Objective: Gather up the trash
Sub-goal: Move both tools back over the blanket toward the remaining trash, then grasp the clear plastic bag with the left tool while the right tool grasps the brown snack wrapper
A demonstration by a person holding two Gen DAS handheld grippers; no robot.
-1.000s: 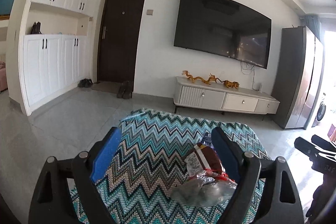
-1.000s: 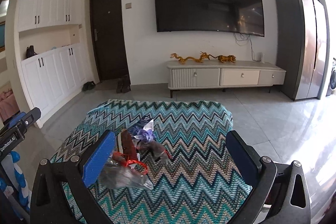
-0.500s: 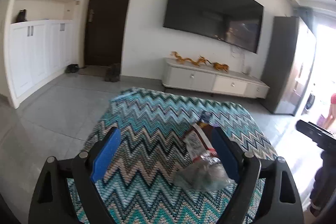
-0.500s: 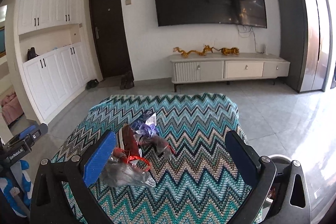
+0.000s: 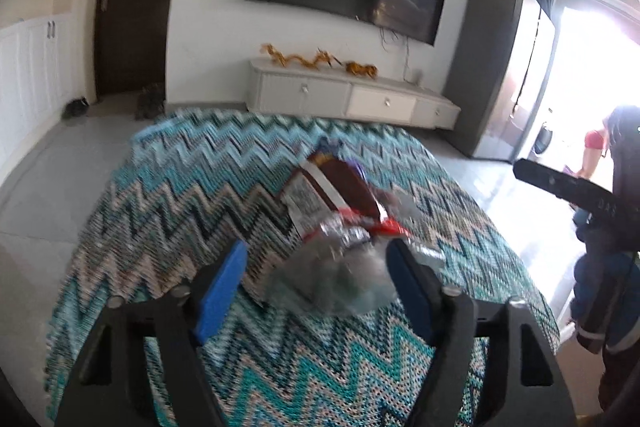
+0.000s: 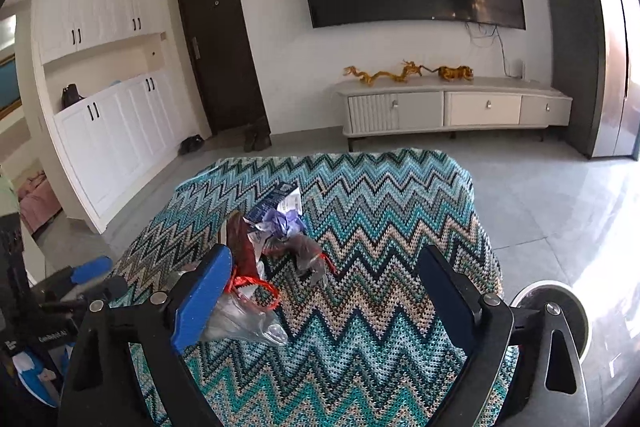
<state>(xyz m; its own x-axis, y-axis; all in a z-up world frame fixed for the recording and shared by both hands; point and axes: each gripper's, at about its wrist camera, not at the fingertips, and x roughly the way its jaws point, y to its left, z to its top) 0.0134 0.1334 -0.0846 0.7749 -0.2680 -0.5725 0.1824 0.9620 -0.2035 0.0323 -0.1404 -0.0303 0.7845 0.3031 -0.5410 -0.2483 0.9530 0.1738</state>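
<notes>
On the zigzag-clothed table [image 6: 384, 227], trash [image 6: 272, 247] lies heaped near-left. Left tongs [image 5: 316, 273] have just been closing around a clear bag [image 5: 332, 283], pads not yet pressing; right tongs [image 6: 324, 279] gape empty.

Wrappers [image 6: 276, 223] lie left of the worktop's [image 6: 400, 211] middle. A bag [image 6: 240, 319] lies nearer its front edge.

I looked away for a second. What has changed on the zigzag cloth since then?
The left hand-held gripper dipped toward the clear plastic bag, its jaws closing around it, not yet pressing. The right hand-held gripper lowered slightly, narrowing a little, empty. The wrappers stayed put.
</notes>
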